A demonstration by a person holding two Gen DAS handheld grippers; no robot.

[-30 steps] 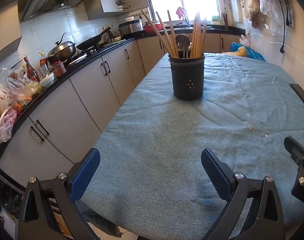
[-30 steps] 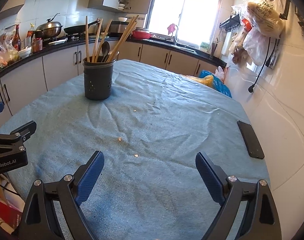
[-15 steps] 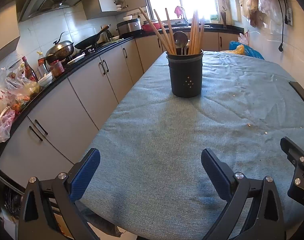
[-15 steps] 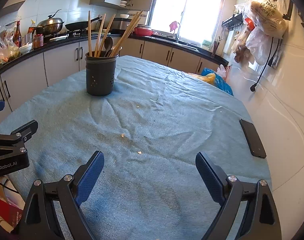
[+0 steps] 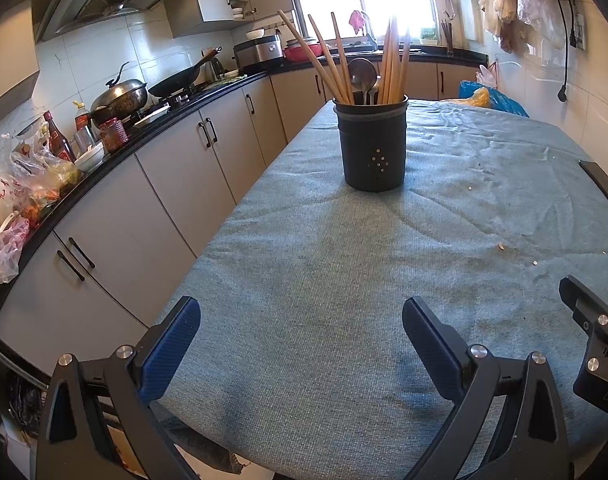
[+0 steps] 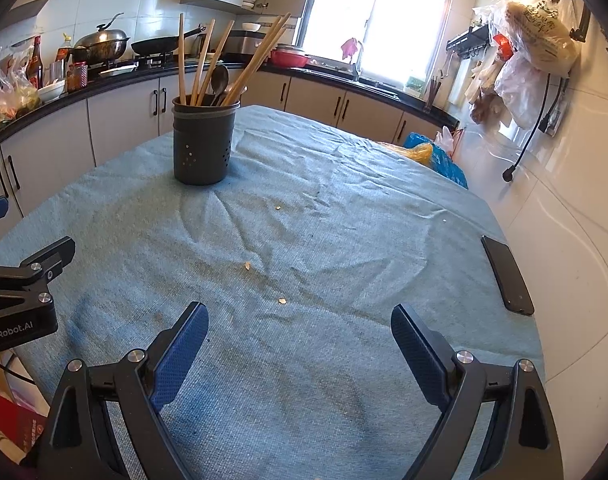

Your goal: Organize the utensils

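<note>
A dark utensil holder [image 5: 374, 146] [image 6: 202, 140] stands upright on the blue-clothed table [image 5: 324, 272] [image 6: 344, 220]. Several wooden chopsticks [image 5: 324, 64] [image 6: 208, 60] and a metal spoon [image 5: 362, 76] [image 6: 219, 80] stick out of it. My left gripper [image 5: 302, 322] hovers open over the table's near edge, well short of the holder, nothing between its fingers. My right gripper [image 6: 300, 328] is likewise open and empty, low over the near part of the cloth. Each gripper shows at the edge of the other's view.
A black phone [image 6: 506, 276] [image 5: 602, 186] lies near the table's right edge by the tiled wall. Crumbs [image 6: 282, 301] dot the cloth. Grey cabinets and a cluttered counter with pans [image 5: 120, 96] run along the left. A blue and yellow bag [image 6: 432, 156] sits past the far edge.
Both grippers have drifted slightly forward toward the holder, which looks a little nearer. Both stay open and empty.
</note>
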